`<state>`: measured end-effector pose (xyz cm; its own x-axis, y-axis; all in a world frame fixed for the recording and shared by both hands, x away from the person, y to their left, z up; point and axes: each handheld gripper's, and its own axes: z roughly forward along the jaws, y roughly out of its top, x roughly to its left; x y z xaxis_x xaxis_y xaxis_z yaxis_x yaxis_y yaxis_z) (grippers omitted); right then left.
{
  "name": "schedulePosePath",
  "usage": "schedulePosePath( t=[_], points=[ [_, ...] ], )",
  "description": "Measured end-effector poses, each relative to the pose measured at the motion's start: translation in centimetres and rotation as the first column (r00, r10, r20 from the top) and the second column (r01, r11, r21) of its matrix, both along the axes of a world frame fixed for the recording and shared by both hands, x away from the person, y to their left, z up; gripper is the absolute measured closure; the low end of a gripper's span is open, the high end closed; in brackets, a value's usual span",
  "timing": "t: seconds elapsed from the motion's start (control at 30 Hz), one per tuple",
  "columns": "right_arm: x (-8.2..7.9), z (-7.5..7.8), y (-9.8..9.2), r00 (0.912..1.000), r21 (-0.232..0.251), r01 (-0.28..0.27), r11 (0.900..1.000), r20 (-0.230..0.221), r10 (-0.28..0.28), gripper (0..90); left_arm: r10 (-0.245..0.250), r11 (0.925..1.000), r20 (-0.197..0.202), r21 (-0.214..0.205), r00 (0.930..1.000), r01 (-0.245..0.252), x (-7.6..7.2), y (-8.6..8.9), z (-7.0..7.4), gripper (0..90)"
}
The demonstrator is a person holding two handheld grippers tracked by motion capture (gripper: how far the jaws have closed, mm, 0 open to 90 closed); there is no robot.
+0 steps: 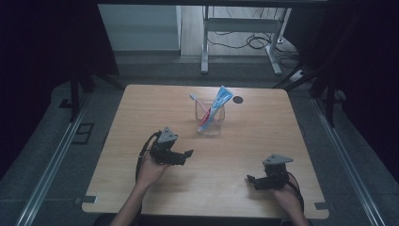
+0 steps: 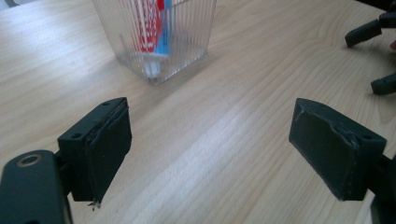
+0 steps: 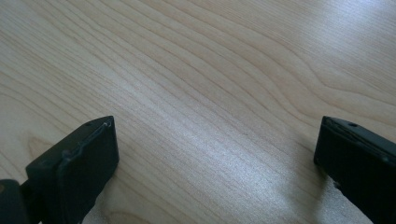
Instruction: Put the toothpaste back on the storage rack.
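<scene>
Two grippers are waiting low over the wooden table (image 1: 141, 188), and nothing is caught in either one. Over on the left, the left gripper (image 1: 184, 154) is sitting in the person's hand with its jaws spread wide, nothing but bare wood between them in the left gripper view. It is pointing across the table towards the right, and the clear ribbed cup (image 1: 209, 117) is standing just ahead and up to the far side of it, near the middle of the table's far half. In that cup the toothpaste tube (image 1: 215, 107) is leaning, cap end down at the bottom, long axis tilted up and away to the right, with a toothbrush (image 1: 199, 104) propped beside it. In the left gripper view the cup (image 2: 159, 37) is sitting ahead and left of the gap. Moving right, the right gripper (image 1: 252, 180) is hanging near the front edge, jaws also spread apart, aimed leftwards, well apart from the cup. I'd say the left hand is the nearer one, so any reach for the tube looks like its job, forward and slightly up.
</scene>
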<state>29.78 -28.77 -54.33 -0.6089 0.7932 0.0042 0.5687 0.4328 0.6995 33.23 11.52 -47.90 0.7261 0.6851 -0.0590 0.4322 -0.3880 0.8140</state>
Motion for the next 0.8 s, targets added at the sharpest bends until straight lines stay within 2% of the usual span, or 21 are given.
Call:
schedulePosePath(
  t=[0.33,0.7,0.8],
  points=[
    [0.0,0.0,0.0,1.0,0.0,0.0,1.0,0.0,0.0,0.0,0.013,0.9997,-0.031,-0.021,0.9994,-0.014,-1.4,1.4,-1.7,13.4],
    [0.0,0.0,0.0,1.0,0.001,0.0,1.0,0.0,0.0,0.0,0.023,0.9997,-0.064,0.009,0.9977,-0.023,-2.3,2.1,-3.9,13.4],
    [0.0,0.0,0.0,1.0,0.001,-0.001,1.0,0.001,0.001,0.0,0.021,0.9992,-0.073,0.034,0.9971,-0.019,-2.4,2.0,-4.6,13.4]
  ],
)
